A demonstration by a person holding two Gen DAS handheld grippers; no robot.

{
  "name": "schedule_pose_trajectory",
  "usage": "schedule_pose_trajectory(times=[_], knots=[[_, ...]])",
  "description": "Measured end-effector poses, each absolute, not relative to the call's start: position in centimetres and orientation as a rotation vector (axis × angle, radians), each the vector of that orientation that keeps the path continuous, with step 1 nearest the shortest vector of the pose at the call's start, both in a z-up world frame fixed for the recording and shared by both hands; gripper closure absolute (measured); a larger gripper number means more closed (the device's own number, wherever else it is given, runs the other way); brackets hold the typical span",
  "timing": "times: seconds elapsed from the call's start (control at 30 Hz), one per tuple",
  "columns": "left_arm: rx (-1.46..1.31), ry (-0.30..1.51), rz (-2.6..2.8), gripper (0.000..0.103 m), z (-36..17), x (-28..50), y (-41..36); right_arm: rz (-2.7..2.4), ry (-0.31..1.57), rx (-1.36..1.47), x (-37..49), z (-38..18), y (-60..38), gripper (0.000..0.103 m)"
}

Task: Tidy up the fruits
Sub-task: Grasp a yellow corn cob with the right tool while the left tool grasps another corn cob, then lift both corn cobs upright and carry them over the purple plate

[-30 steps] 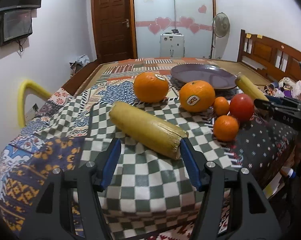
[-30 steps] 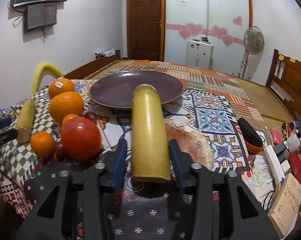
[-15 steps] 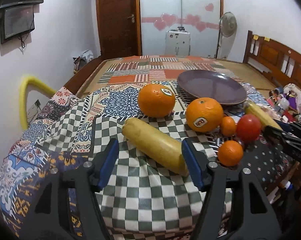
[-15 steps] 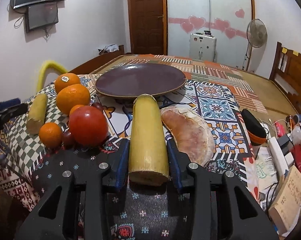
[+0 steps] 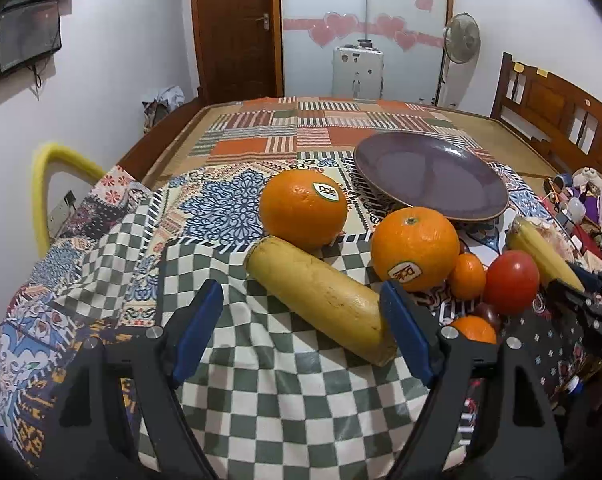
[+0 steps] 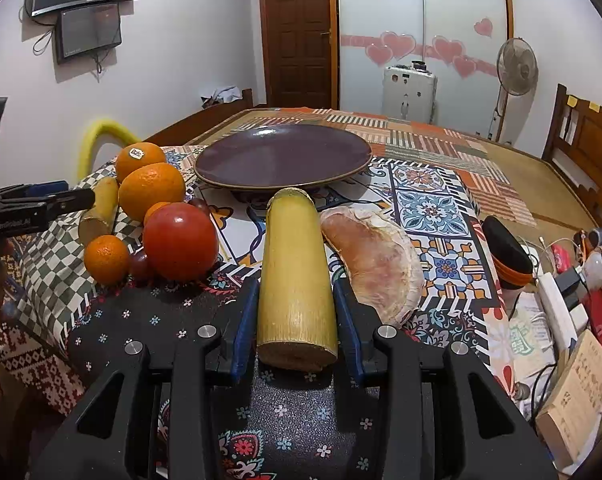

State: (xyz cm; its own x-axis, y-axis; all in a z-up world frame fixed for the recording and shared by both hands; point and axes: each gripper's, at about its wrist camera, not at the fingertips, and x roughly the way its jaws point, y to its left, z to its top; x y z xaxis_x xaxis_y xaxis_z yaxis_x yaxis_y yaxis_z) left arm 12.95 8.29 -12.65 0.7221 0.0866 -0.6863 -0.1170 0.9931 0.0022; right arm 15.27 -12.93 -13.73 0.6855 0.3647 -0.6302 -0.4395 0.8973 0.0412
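My right gripper (image 6: 296, 324) is shut on a yellow sugarcane piece (image 6: 295, 272) that points toward the purple plate (image 6: 283, 156). My left gripper (image 5: 301, 334) is open above the checkered cloth, its jaws on either side of a second sugarcane piece (image 5: 321, 298) that lies slanted; its right finger is near the cane's cut end. Two big oranges (image 5: 303, 208) (image 5: 415, 248), small oranges (image 5: 467, 276), a red tomato (image 5: 511, 282) and dark grapes (image 5: 487, 312) sit in a cluster between the grippers. The right gripper also shows in the left wrist view (image 5: 585, 300).
A pomelo wedge (image 6: 375, 260) lies right of the held cane. Clutter, a book (image 6: 577, 396) and cables crowd the right edge. A yellow foam tube (image 5: 45, 184) arches at the left. A wooden headboard (image 5: 561, 112) stands on the right.
My left gripper has pulled back and risen, so the cane between its jaws looks farther. My right gripper has closed in on its cane and lifted slightly.
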Motion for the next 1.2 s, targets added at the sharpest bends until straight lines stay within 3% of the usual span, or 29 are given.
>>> schedule_pose_trajectory(times=[0.2, 0.33, 0.53, 0.63, 0.83, 1.2], knots=[[-0.033, 0.813, 0.107, 0.025, -13.5, 14.4, 7.5, 0.462, 0.706, -0.104, 16.0, -14.4, -12.8, 0.068], [-0.048, 0.838, 0.11, 0.045, -13.9, 14.8, 7.9, 0.464, 0.708, -0.101, 15.9, -14.5, -13.0, 0.068], [-0.041, 0.852, 0.054, 0.066, -13.1, 12.4, 8.9, 0.472, 0.72, -0.135, 14.7, -14.3, -13.5, 0.068], [0.022, 0.86, 0.015, 0.071, -12.6, 10.9, 8.5, 0.478, 0.737, -0.153, 14.4, -14.2, -13.6, 0.068], [0.089, 0.882, -0.02, 0.071, -12.3, 10.7, 8.1, 0.494, 0.776, -0.167, 15.5, -13.8, -13.3, 0.067], [-0.001, 0.955, -0.056, 0.057, -13.5, 14.8, 10.3, 0.543, 0.818, -0.225, 18.8, -12.8, -11.0, 0.063]])
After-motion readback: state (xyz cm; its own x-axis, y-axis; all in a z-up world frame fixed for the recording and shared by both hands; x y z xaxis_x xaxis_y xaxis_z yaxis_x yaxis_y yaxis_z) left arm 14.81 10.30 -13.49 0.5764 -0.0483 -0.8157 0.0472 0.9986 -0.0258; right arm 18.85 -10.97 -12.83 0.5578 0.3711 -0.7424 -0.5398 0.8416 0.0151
